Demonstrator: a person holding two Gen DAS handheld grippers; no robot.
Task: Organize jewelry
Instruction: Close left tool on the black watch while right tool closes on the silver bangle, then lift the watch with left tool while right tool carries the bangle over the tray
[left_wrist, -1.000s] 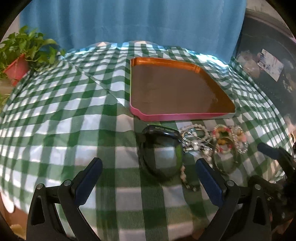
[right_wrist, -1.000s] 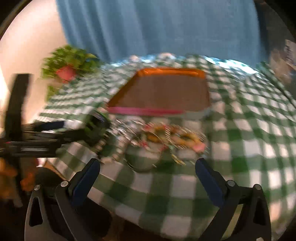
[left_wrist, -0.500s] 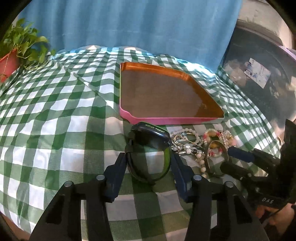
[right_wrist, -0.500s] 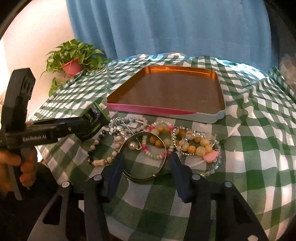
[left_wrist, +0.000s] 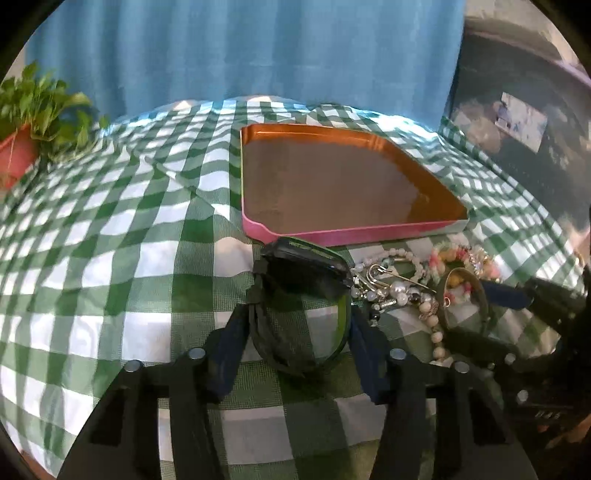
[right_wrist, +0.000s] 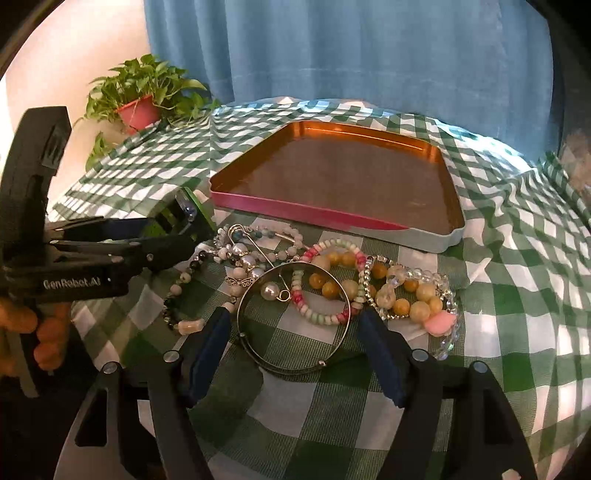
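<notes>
Rightward view: right gripper (right_wrist: 293, 326) just reopened around bangle (right_wrist: 295, 370); left gripper (left_wrist: 300, 328) just clamped case (left_wrist: 303, 288).

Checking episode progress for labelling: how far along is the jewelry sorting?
Done: nothing; the tray is empty. In hand: left claw has just closed on the watch; right claw straddles the bangle, its jaws having just been opening, not gripping. Left: both of those, plus the bead bracelets and safety pin on the cloth.
</notes>
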